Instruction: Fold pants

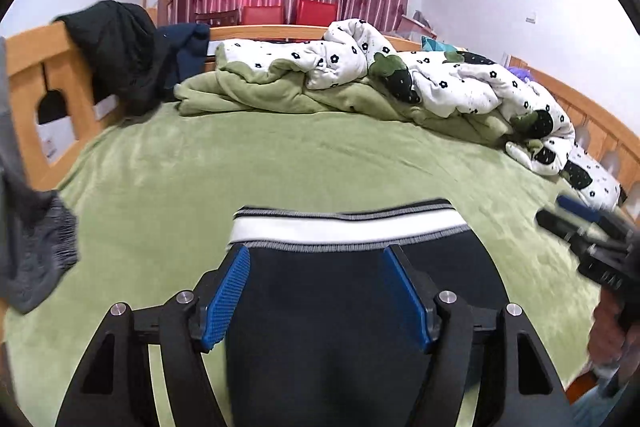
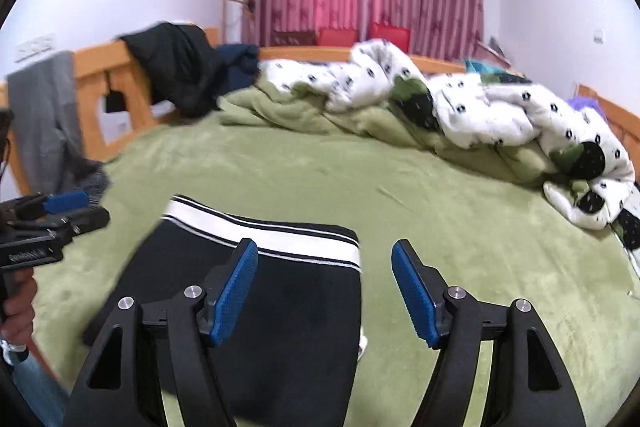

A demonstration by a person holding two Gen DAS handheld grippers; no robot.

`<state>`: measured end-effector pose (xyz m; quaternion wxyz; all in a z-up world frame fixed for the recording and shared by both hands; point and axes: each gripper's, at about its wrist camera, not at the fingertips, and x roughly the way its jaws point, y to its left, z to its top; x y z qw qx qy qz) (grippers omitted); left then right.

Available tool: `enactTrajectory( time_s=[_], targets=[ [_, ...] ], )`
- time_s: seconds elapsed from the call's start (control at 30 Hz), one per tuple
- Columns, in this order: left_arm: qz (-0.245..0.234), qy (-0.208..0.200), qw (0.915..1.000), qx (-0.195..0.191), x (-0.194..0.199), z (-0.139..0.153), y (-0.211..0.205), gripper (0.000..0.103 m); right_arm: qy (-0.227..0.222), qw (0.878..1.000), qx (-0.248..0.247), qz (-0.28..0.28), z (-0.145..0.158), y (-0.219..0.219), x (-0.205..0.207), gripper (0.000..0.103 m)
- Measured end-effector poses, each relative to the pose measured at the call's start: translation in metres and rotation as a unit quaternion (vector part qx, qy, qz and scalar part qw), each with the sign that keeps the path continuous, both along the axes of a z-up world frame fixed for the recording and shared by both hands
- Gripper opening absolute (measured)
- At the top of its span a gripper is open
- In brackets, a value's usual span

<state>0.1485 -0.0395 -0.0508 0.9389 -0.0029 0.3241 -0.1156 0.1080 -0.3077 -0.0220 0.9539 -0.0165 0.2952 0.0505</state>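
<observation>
Both sets of jaws stand well apart with nothing clamped between their blue pads. The left gripper hovers above the folded pants, whose dark fabric fills the gap between its fingers as seen from above, yet the pads do not press on the cloth. The white and grey striped waistband lies just beyond the fingertips, running across in front of them. The right gripper is likewise parted and empty; the pants lie under its left finger and off to that side, while its right finger hangs over bare green blanket. The waistband sits just ahead of that left fingertip. From each camera the other gripper shows at the edge, held in a hand and blurred. Farther ahead of both jaws a crumpled white flowered quilt is heaped along the far side of the bed, with dark clothes draped over the wooden frame to the left
</observation>
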Motion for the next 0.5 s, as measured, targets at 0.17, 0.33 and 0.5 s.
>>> enactTrajectory(
  time_s=[0.17, 0.33, 0.5],
  targets=[
    [0.011, 0.035, 0.9991, -0.022, 0.048, -0.037, 0.002, 0.066, 0.055, 0.997, 0.052, -0.010, -0.046, -0.004, 0.057, 0.041],
    [-0.018, 0.017, 0.9995, 0.022, 0.079, -0.059, -0.010, 0.066, 0.069, 0.997, 0.043, 0.014, -0.081, 0.003, 0.104, 0.040],
    [0.012, 0.099, 0.9945, 0.030, 0.122, -0.108, 0.001, 0.066, 0.112, 0.994, 0.006, 0.012, -0.130, 0.014, 0.147, 0.040]
  ],
)
